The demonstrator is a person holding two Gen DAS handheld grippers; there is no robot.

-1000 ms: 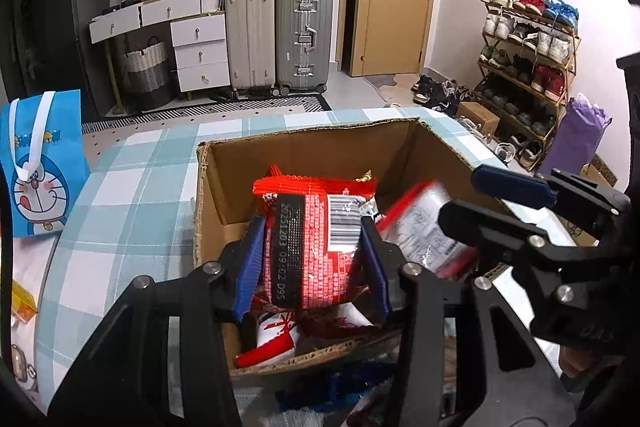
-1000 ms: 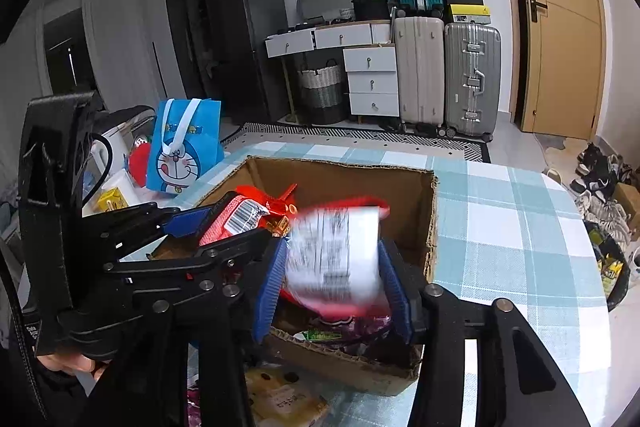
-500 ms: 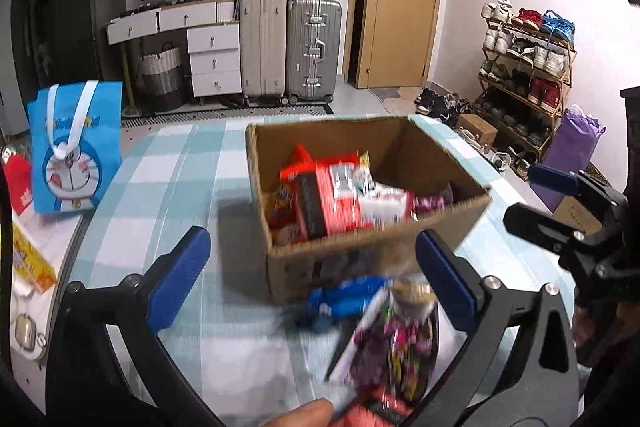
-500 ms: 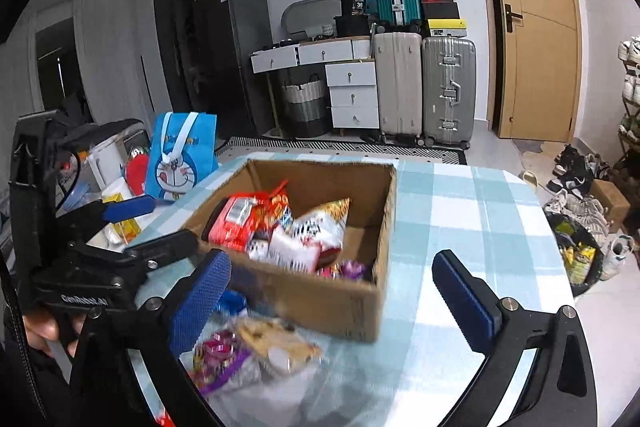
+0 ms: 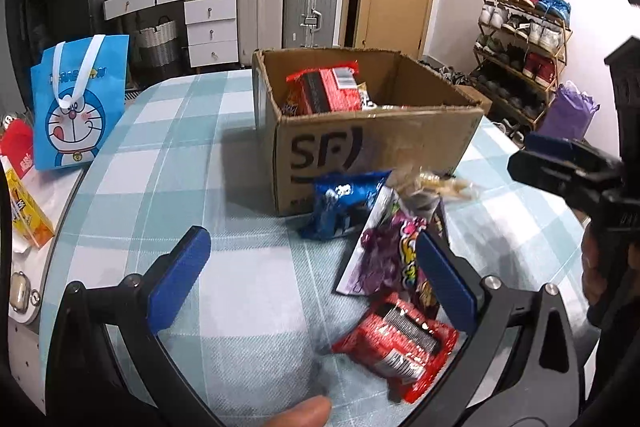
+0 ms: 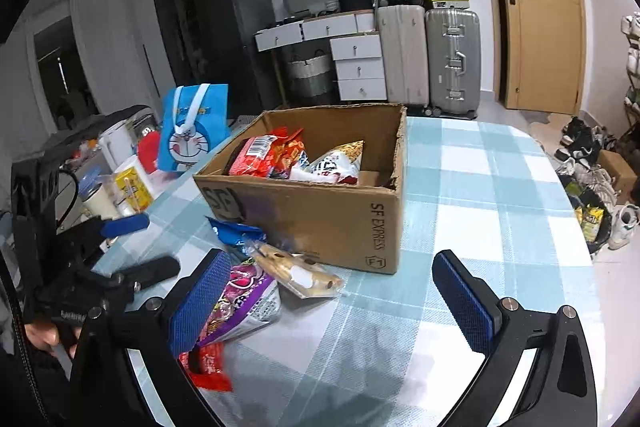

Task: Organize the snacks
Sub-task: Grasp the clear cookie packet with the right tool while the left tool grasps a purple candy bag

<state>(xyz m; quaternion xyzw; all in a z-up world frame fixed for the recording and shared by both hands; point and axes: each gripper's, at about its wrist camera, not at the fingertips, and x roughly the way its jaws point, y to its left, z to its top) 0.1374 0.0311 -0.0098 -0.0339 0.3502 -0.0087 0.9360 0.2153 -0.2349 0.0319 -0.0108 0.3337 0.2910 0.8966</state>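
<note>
Matt brown corrugated cardboard box [image 5: 380,143], rough along its torn rim — glossy crinkled plastic on the red snack packet [image 5: 396,343] and purple packet [image 6: 240,303]; woven checked tablecloth [image 6: 480,187] looks soft and matt — gripper pads [image 6: 200,303] textured blue rubber

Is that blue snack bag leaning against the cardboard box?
Cannot tell. The blue snack bag overlaps the cardboard box front in both wrist views, but neither shows contact or a gap plainly.

cardboard box [image 6: 320,211] open-topped; snack packets [image 6: 256,287] crowd its near-left front; tablecloth [image 6: 480,227] right bare.
</note>
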